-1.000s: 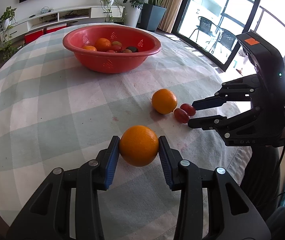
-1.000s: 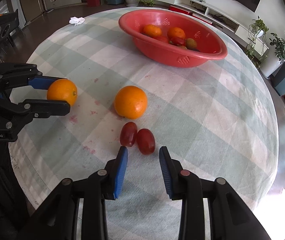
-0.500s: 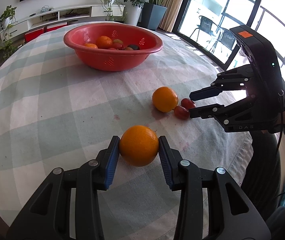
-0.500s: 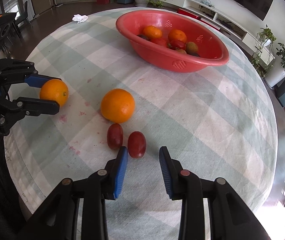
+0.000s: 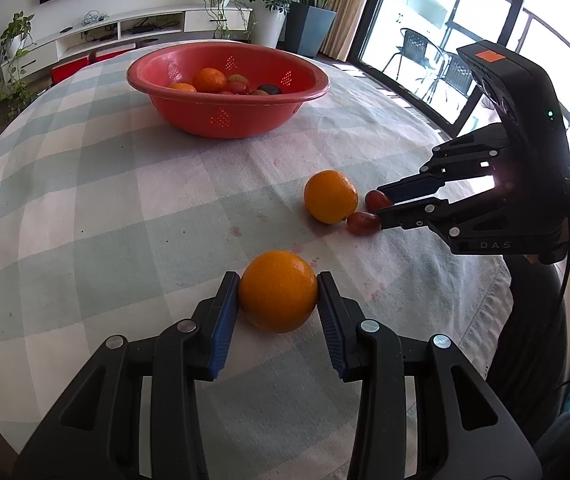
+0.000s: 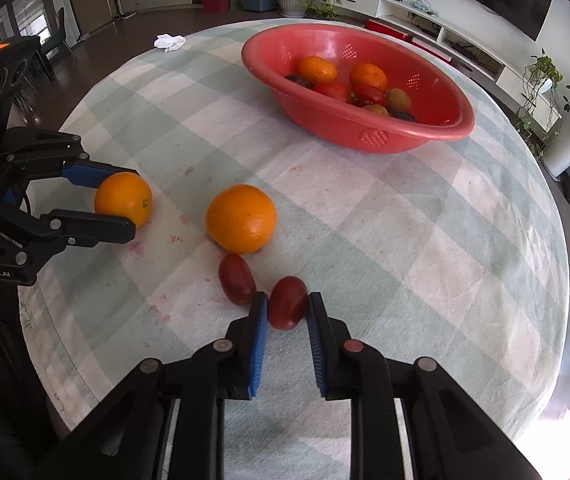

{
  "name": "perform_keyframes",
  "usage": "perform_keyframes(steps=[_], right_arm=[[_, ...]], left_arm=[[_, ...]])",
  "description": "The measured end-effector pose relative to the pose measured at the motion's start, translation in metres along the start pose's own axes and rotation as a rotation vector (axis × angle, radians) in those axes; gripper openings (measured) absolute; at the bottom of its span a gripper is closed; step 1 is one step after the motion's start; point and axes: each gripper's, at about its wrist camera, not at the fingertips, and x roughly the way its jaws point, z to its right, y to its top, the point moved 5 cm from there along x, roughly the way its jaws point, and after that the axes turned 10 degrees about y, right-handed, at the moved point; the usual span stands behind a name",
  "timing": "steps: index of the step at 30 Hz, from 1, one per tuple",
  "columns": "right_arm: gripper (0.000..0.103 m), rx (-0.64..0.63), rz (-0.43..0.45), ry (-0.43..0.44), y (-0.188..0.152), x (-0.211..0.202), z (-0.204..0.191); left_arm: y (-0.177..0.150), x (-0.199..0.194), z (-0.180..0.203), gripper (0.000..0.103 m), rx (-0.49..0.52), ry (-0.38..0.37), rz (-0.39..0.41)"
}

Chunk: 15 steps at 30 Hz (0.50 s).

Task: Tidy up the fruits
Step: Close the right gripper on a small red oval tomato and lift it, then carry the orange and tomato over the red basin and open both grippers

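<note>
The right gripper (image 6: 283,310) is now pinching 1 red fruit (image 6: 287,302) near the red bowl (image 6: 425,136), after being wider. The left gripper (image 5: 278,300) is holding an orange (image 5: 278,291).

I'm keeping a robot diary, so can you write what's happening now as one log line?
left tongs: shut on orange | right tongs: shut on red fruit | other orange, second red fruit: on table | basket: holds fruit

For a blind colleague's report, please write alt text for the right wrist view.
The right gripper is shut on a red grape tomato, beside a second tomato and a loose orange on the checked tablecloth. At left, the left gripper clamps another orange; behind stands a red colander of fruit.
</note>
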Motion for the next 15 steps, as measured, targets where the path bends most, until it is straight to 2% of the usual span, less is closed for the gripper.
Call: perform_keyframes(steps=[10, 15], right_arm=[[0.022, 0.045, 0.066, 0.026, -0.003, -0.018, 0.003], [0.022, 0.082, 0.128, 0.035, 0.001, -0.039, 0.014]], left_arm=[[0.006, -0.012, -0.001, 0.037, -0.007, -0.004, 0.026], [0.022, -0.025, -0.010, 0.037, -0.021, 0.001, 0.059]])
